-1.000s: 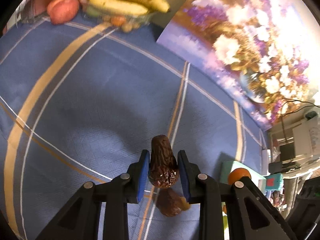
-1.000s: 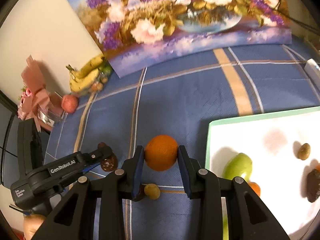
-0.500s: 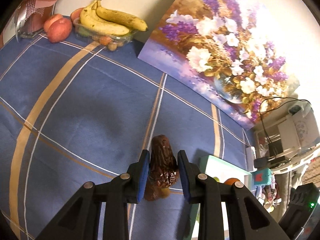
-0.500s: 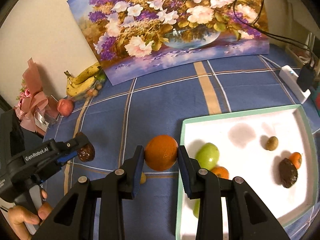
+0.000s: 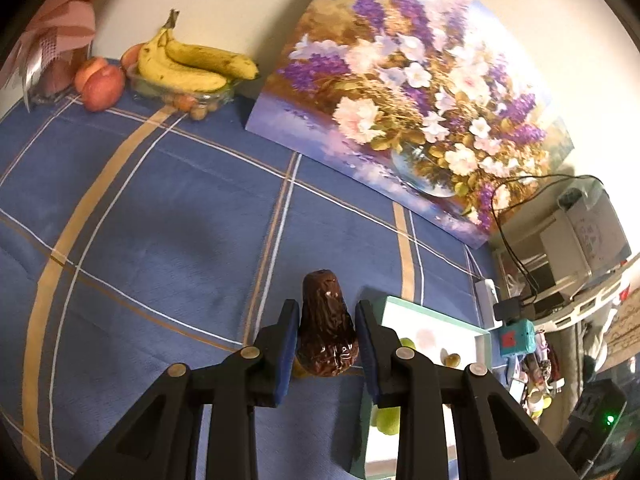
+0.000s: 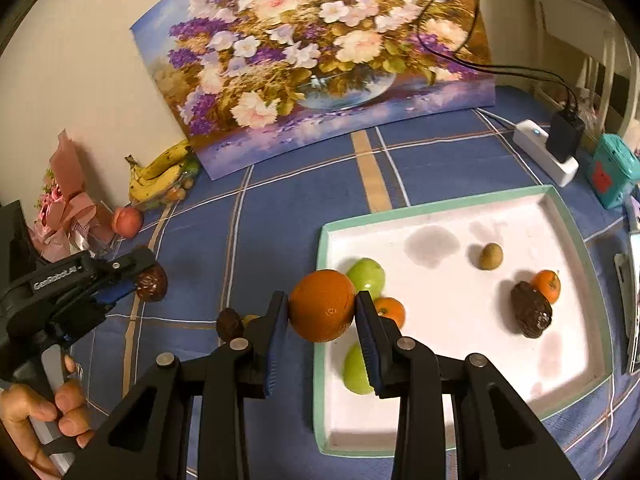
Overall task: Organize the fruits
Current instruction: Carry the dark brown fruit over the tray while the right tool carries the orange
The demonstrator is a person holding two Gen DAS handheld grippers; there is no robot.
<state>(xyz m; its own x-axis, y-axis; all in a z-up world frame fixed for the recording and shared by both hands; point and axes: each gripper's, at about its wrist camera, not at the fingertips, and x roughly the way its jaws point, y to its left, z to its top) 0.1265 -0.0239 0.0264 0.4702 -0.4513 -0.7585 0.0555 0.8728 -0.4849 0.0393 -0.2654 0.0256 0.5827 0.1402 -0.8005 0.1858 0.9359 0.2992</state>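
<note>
The right gripper (image 6: pixel 322 320) clamps an orange (image 6: pixel 322 305) across its widest part, held above the near-left edge of the white tray (image 6: pixel 568 216). The left gripper (image 5: pixel 327 334) is clenched on a dark, wrinkled fruit (image 5: pixel 327 326) (its kind I cannot tell), carried over the blue plaid cloth (image 5: pixel 160 220) just short of the tray.

The orange looks firm, round and fairly heavy; its rind could roll between flat pads, so a hold across the middle suits it. The wrinkled fruit looks lighter and softer, its rough skin unlikely to slip, though a hard squeeze would probably dent it; the thick end sits best between the pads.

In the tray, as the right wrist view shows: two green fruits, two small orange fruits, one small brownish round fruit and one more dark wrinkled fruit (image 6: pixel 531 310). On the cloth below the right gripper lie one dark wrinkled piece (image 6: pixel 229 324) and one small yellowish one, mostly hidden. Far off sit one bunch of bananas (image 5: pixel 188 66) and two peaches (image 5: pixel 102 84).
</note>
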